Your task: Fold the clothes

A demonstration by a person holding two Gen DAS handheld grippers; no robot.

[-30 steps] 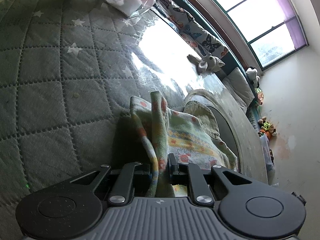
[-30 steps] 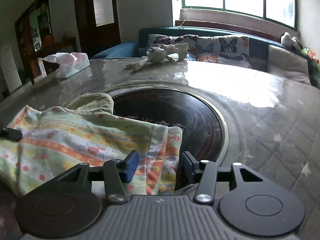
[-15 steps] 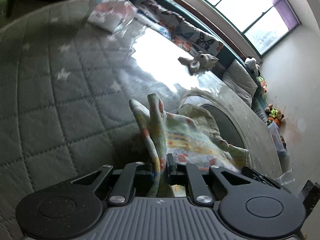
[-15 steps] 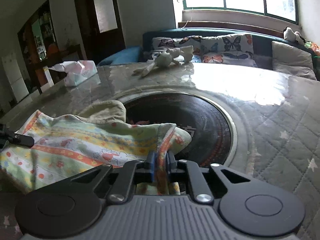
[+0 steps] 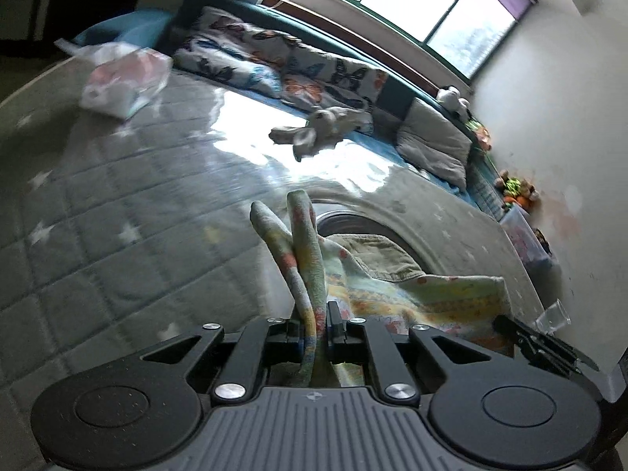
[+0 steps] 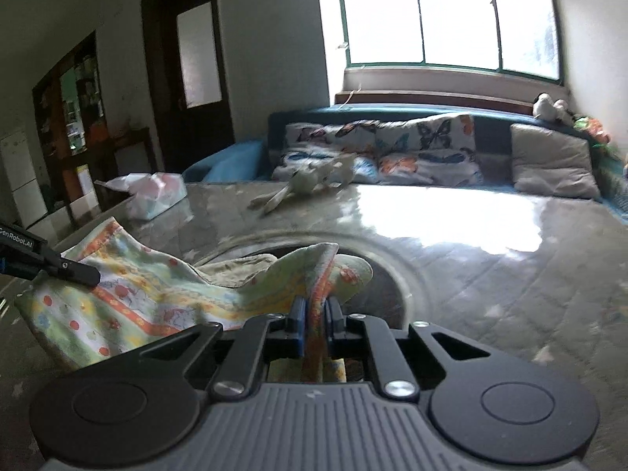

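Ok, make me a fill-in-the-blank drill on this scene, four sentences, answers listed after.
1. The left gripper is shut on the patterned ____.
2. The right gripper pinches the same garment, so it is held by ____ grippers.
3. The cushions on the sofa are printed with ____.
4. The plush toy lies on the quilted ____.

Missing words: garment; both; butterflies; table cover

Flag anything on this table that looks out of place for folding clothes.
A stuffed toy animal lies sprawled on the far side of the quilted table, and a crumpled plastic bag sits at its left edge. Neither is laundry. The patterned garment is pinched in both grippers, nothing damaged.
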